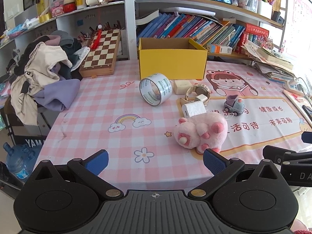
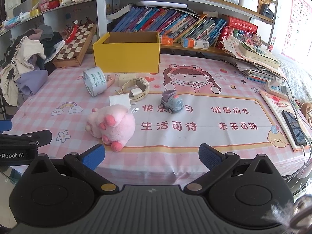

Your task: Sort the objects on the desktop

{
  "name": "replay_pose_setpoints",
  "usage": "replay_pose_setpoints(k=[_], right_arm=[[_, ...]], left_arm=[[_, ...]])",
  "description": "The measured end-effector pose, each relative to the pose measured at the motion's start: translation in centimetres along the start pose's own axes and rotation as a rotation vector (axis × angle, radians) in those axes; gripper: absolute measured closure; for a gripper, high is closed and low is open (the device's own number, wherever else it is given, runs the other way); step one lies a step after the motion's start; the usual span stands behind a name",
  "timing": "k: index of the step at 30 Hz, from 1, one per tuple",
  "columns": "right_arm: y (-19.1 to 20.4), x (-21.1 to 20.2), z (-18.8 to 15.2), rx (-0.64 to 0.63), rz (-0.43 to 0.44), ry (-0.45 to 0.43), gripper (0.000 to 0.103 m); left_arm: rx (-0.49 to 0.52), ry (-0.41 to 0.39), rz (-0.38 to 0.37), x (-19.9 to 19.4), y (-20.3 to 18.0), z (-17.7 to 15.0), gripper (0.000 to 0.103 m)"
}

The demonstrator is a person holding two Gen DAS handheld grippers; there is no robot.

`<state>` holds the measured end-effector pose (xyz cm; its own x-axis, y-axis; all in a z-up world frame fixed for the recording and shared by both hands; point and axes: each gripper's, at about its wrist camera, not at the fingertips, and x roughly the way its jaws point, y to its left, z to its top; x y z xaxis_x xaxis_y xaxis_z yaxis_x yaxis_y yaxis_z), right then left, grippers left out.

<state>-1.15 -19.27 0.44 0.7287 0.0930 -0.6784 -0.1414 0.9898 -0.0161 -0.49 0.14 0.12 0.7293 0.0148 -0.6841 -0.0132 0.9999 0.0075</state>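
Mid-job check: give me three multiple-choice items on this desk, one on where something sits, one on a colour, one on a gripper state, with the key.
1. Where is the tape roll?
A. inside the box
B. on the tablecloth in front of the box's left corner
C. on the chessboard

2. What colour is the open cardboard box?
A. yellow
B. green
C. white

3. How is the left gripper?
A. shut on the plush toy
B. shut on nothing
C. open, holding nothing

Key: 1 B, the roll lies on its side on the checked cloth just before the box. 2 A, its outer walls are bright yellow. 3 C, its blue pads stand wide apart with only cloth between them; the pink plush toy lies ahead, untouched.
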Motion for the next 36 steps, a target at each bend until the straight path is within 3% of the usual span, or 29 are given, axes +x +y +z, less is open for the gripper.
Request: replay_pose_setpoints(k=[36], right_arm=[[0.2,0.32,0.49,0.0,0.002,0.004,0.0]], left_arm=[[0.013,0.0,0.019,0.46,0.09,0.4,0.0]])
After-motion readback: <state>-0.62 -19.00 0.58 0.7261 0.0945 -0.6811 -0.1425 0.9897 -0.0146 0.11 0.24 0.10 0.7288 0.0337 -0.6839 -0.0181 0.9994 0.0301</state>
